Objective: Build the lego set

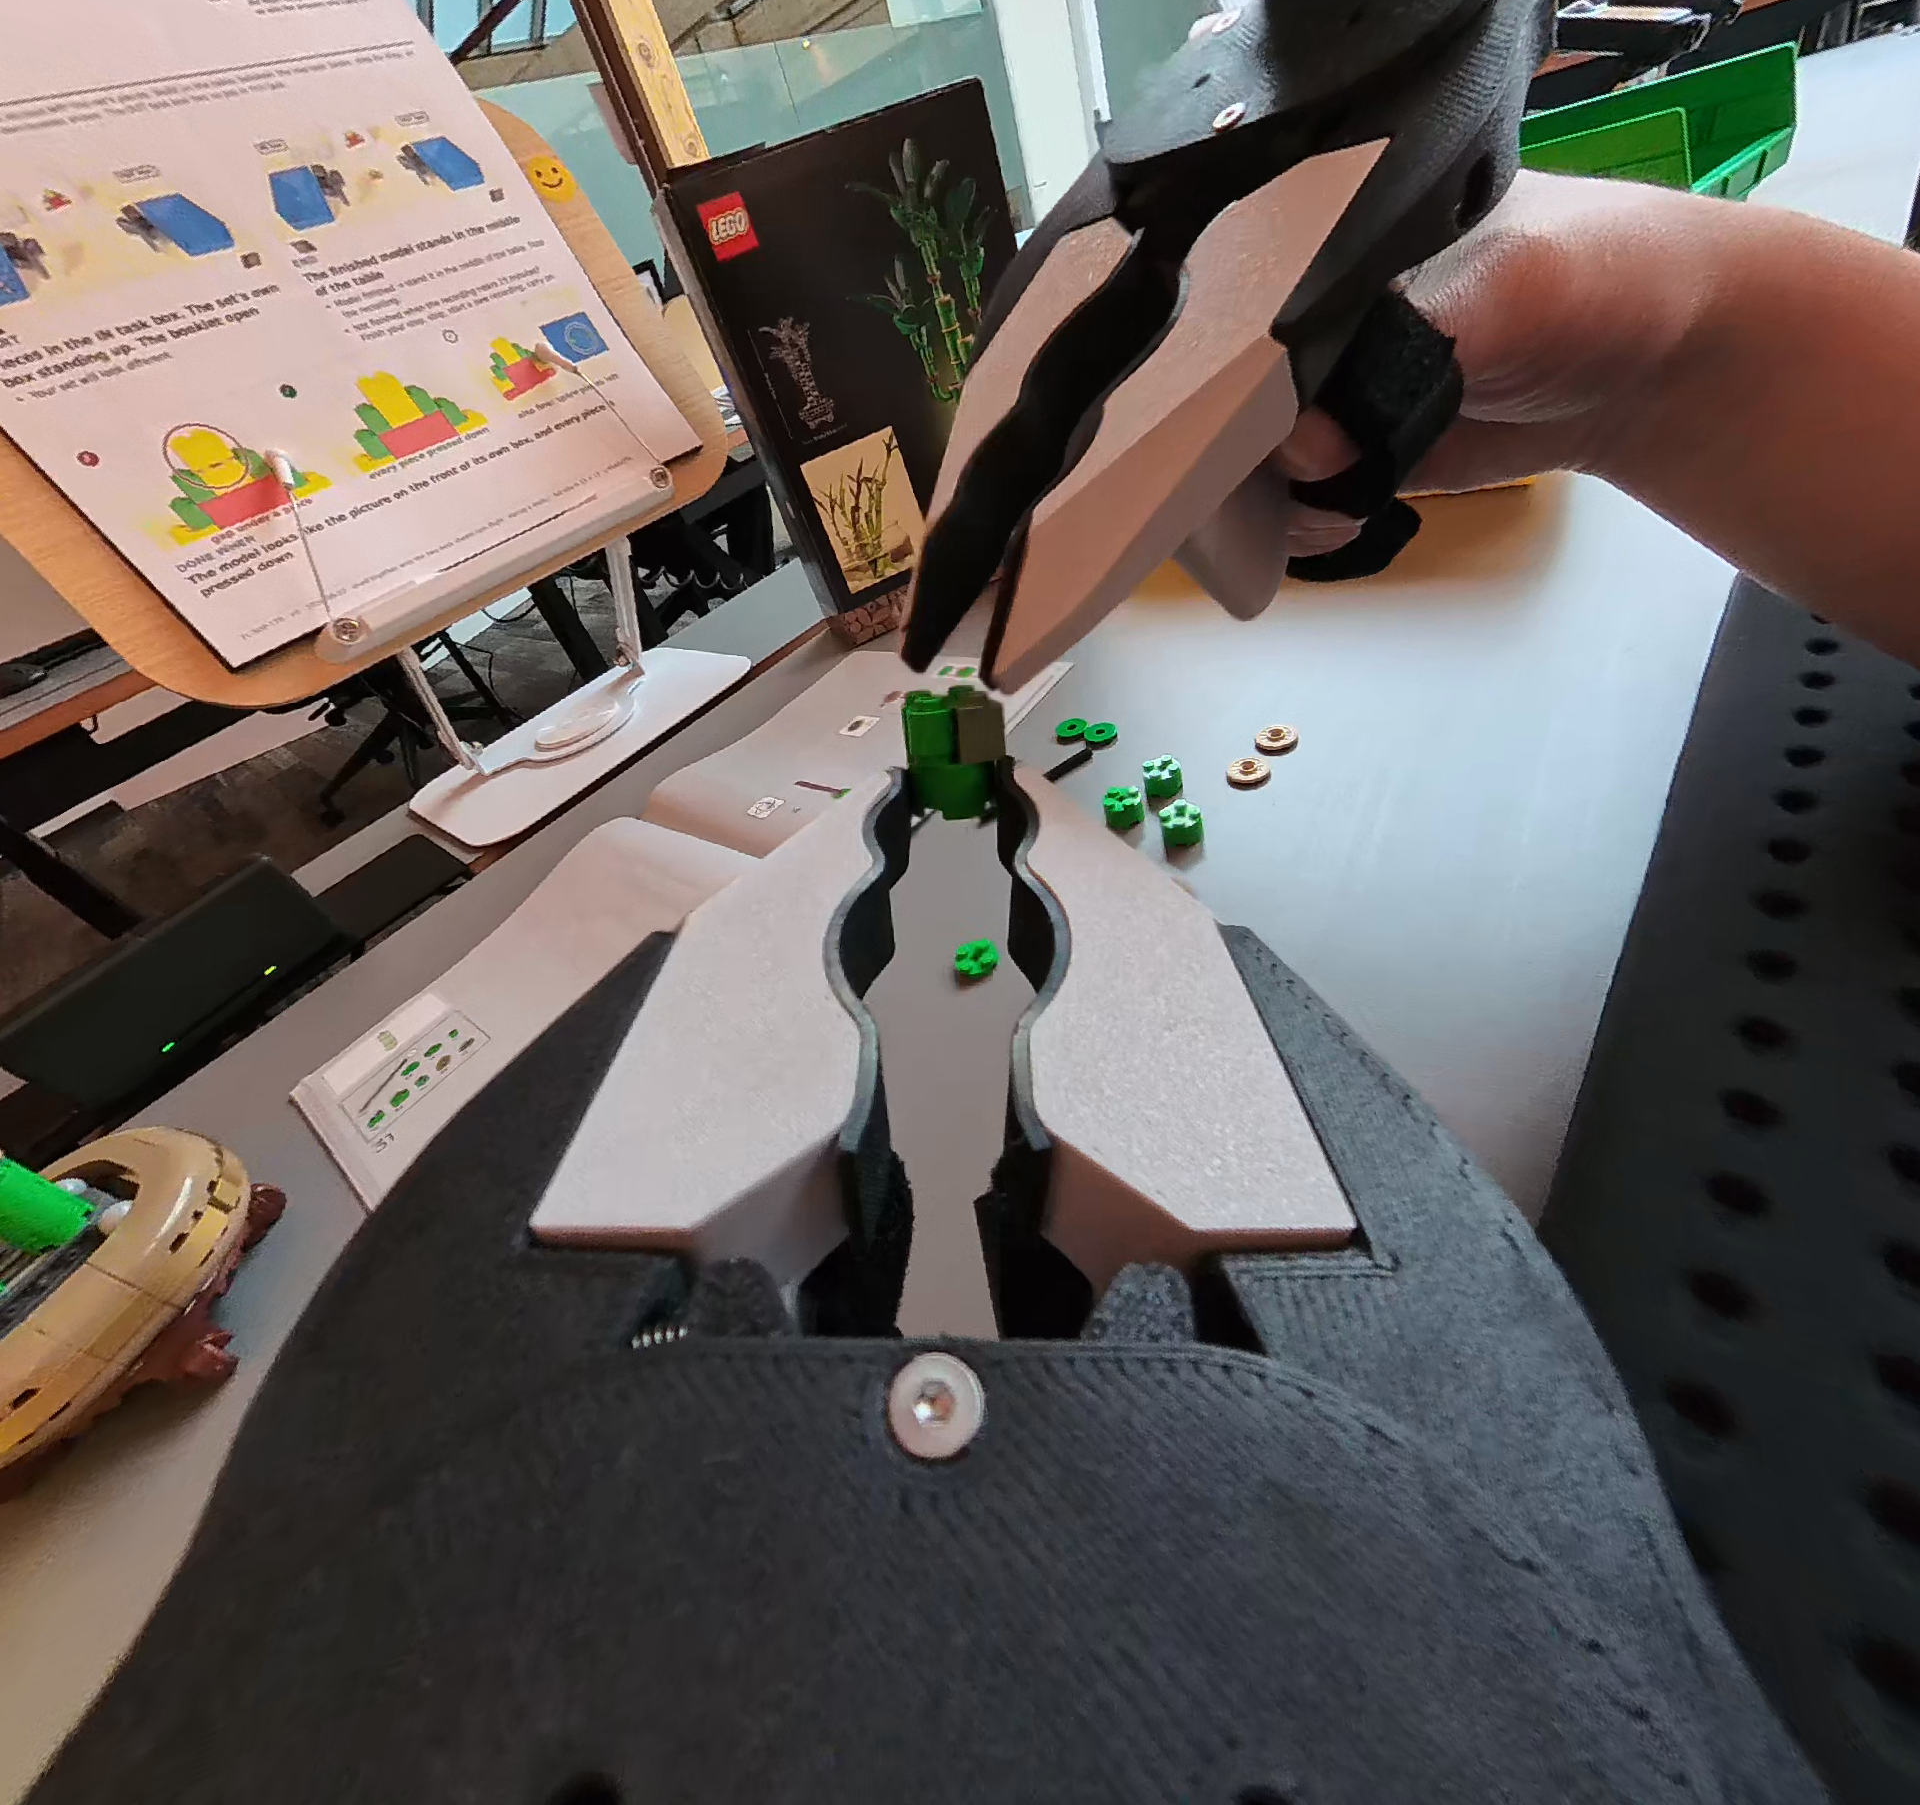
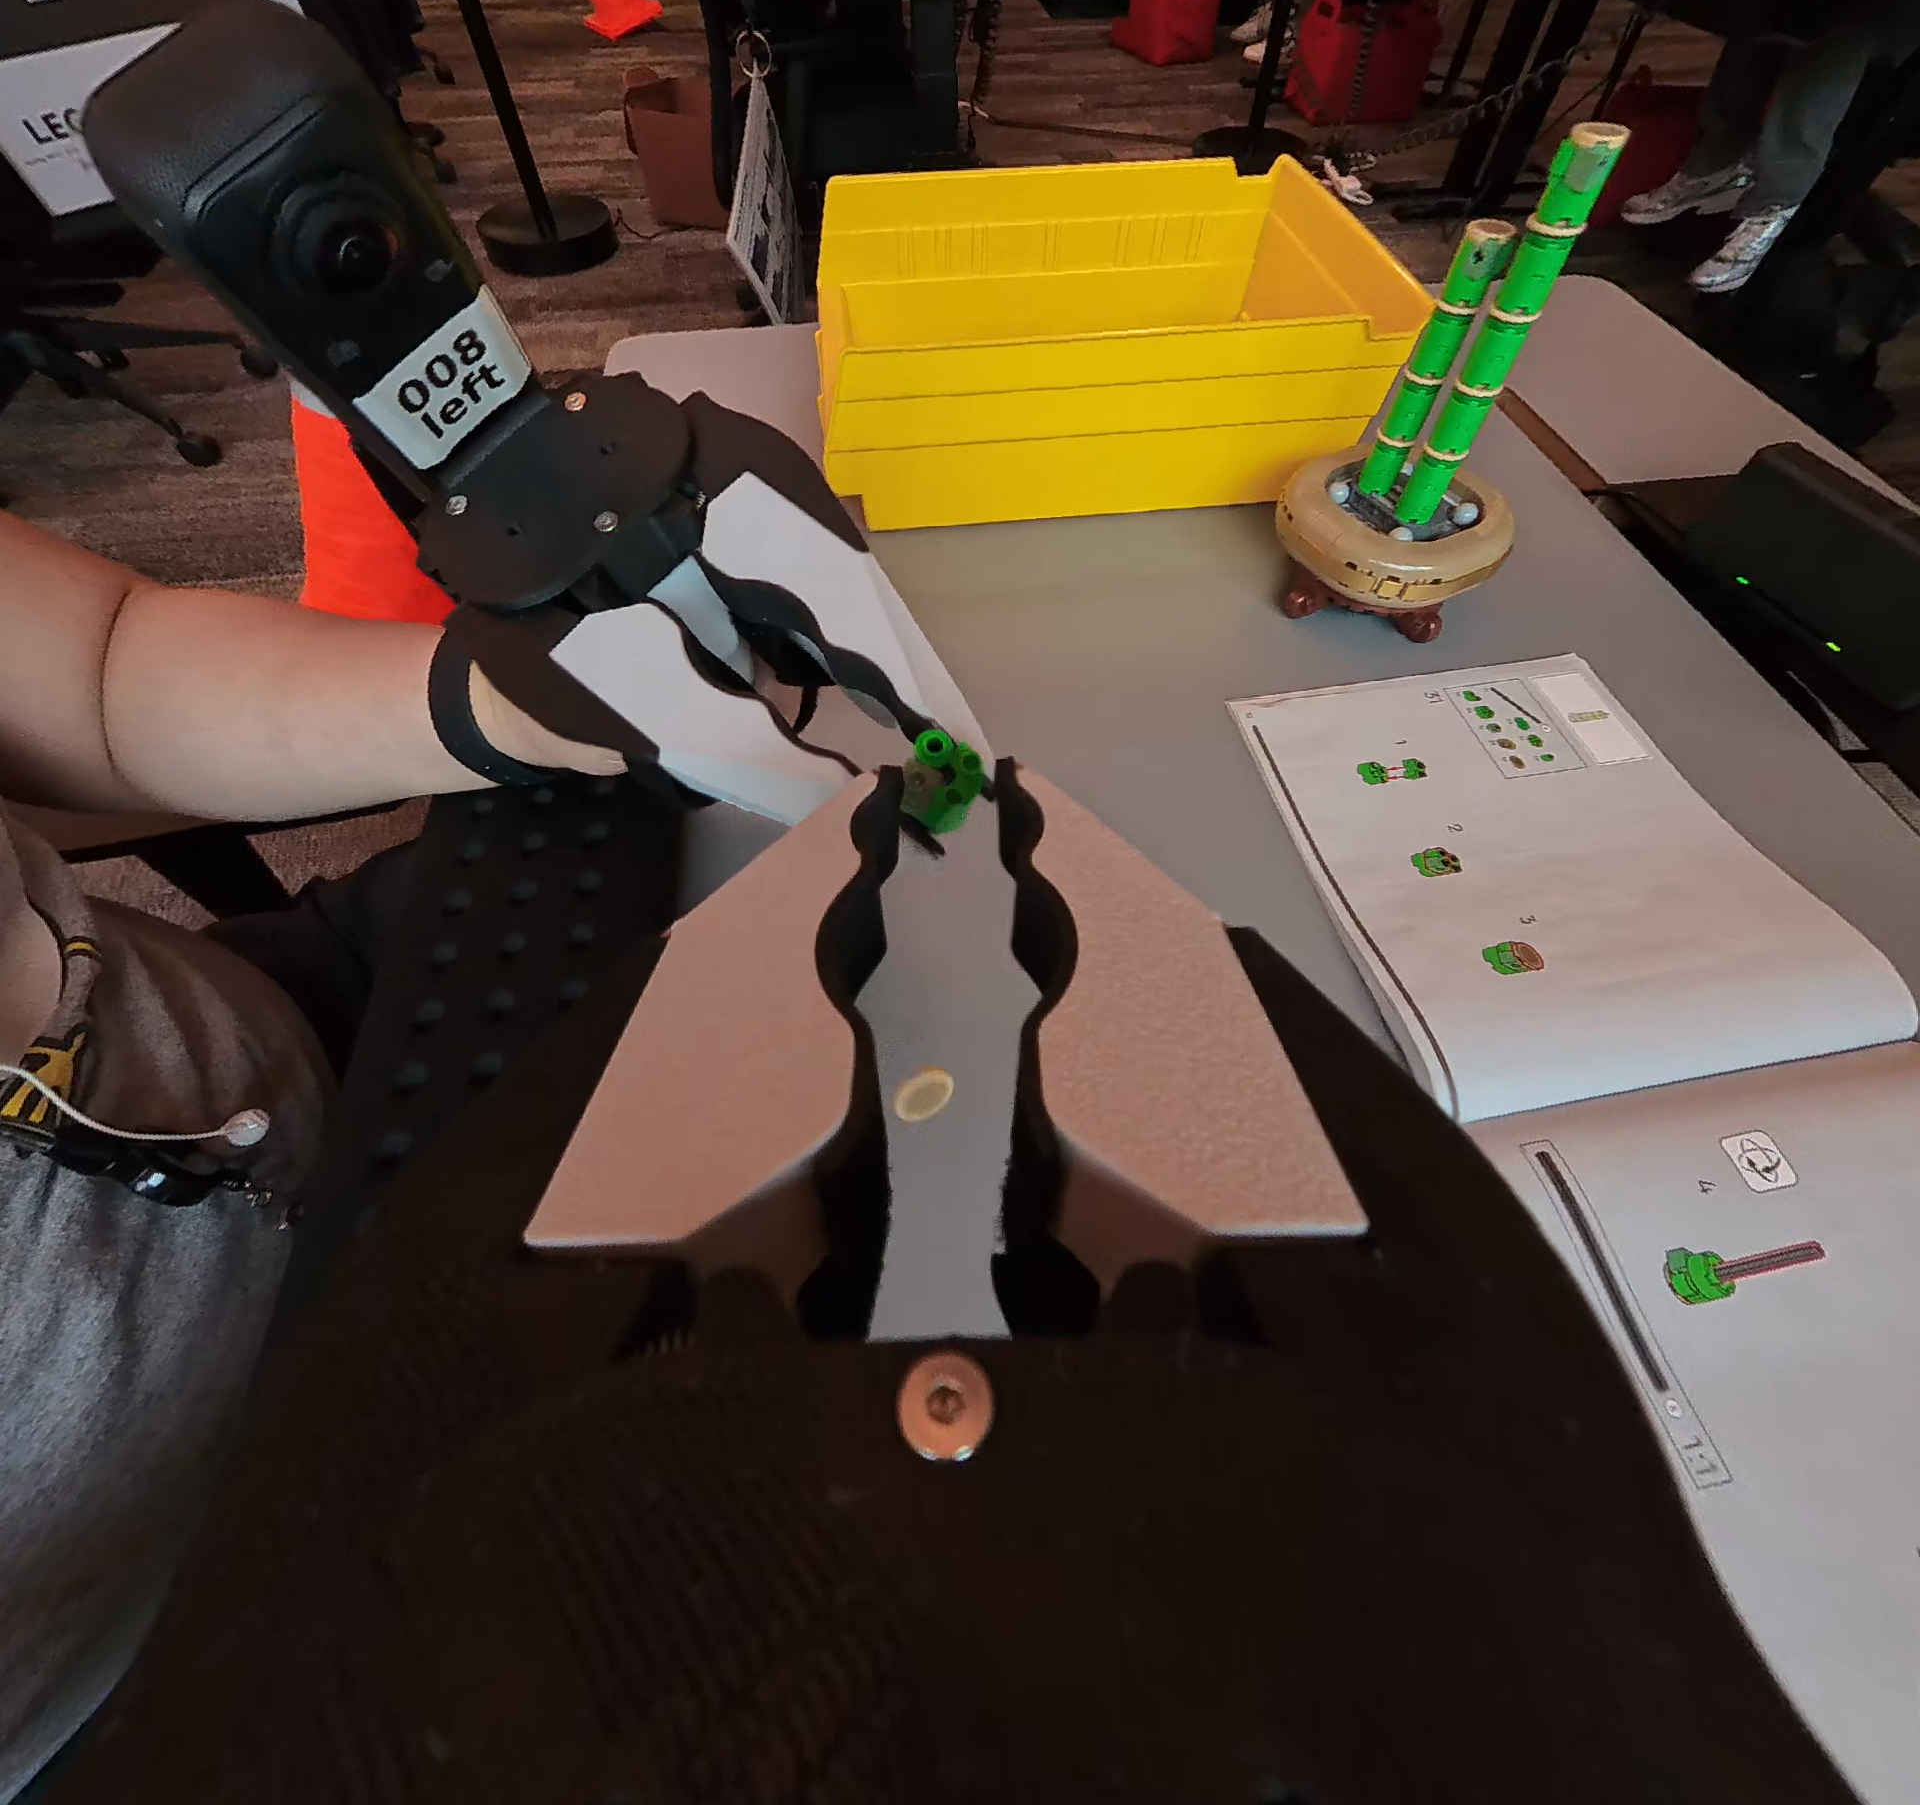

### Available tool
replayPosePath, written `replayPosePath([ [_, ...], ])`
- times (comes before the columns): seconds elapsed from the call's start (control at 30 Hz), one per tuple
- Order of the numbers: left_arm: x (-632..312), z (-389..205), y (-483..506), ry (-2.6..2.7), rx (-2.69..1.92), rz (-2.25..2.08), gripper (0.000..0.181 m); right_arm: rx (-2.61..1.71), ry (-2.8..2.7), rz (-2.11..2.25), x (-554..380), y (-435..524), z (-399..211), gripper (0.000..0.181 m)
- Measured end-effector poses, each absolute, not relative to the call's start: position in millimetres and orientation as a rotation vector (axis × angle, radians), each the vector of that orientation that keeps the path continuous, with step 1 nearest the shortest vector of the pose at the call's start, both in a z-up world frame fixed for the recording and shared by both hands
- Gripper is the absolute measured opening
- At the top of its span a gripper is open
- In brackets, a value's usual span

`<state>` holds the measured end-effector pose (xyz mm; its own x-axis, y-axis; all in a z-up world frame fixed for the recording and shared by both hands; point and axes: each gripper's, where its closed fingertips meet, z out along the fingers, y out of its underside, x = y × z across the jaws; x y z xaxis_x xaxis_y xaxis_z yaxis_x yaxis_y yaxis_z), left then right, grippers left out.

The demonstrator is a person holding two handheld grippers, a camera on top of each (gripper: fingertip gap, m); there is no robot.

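My left gripper (image 1: 954,784) is shut on a small green lego assembly (image 1: 945,758) with an olive piece (image 1: 979,729) on top, held above the grey table (image 1: 1403,872). My right gripper (image 1: 951,677) comes down from the upper right, its tips just over the assembly, jaws slightly apart and empty. In the right wrist view the assembly (image 2: 940,784) sits just beyond my right gripper (image 2: 943,776), and the left gripper (image 2: 883,732) holds it from the left. The built bamboo model (image 2: 1397,550) stands in its tan pot at the far right.
Loose green round pieces (image 1: 1162,799), green rings (image 1: 1086,732) and tan round plates (image 1: 1260,756) lie to the right. The open booklet (image 2: 1558,872), stacked yellow bins (image 2: 1091,342), the lego box (image 1: 831,332), a sheet stand (image 1: 312,301) and a black studded mat (image 1: 1766,1028) surround the spot. My two grippers' fingertips are within a few centimetres of each other. Left tips and right tips are each some 30 centimetres from the built bamboo model (image 2: 1397,550). Look for it in the left wrist view (image 1: 147,1210) too.
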<state>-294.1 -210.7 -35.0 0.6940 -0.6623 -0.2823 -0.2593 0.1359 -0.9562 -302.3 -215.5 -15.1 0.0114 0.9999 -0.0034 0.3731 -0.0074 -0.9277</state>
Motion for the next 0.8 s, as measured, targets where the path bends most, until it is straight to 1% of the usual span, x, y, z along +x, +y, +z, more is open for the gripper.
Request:
replayPosePath([
  [0.1, -301, -35, -207, 0.782, -1.464, -0.35, 0.015, -1.51, -1.436, 0.949, -295, -203, -17, 0.026],
  [0.23, -312, -31, -204, 0.726, -1.471, -0.364, 0.015, -1.569, -1.413, 0.877, -271, -188, -36, 0.026],
  [0.43, -318, -28, -202, 0.687, -1.47, -0.378, 0.015, -1.729, -1.492, 0.863, -249, -199, -96, 0.025],
  [0.63, -333, -21, -198, 0.628, -1.458, -0.363, 0.015, -1.733, -1.661, 0.884, -285, -234, -133, 0.024],
  [0.8, -355, -13, -196, 0.54, -1.442, -0.351, 0.014, -1.654, -1.754, 0.864, -324, -249, -143, 0.024],
])
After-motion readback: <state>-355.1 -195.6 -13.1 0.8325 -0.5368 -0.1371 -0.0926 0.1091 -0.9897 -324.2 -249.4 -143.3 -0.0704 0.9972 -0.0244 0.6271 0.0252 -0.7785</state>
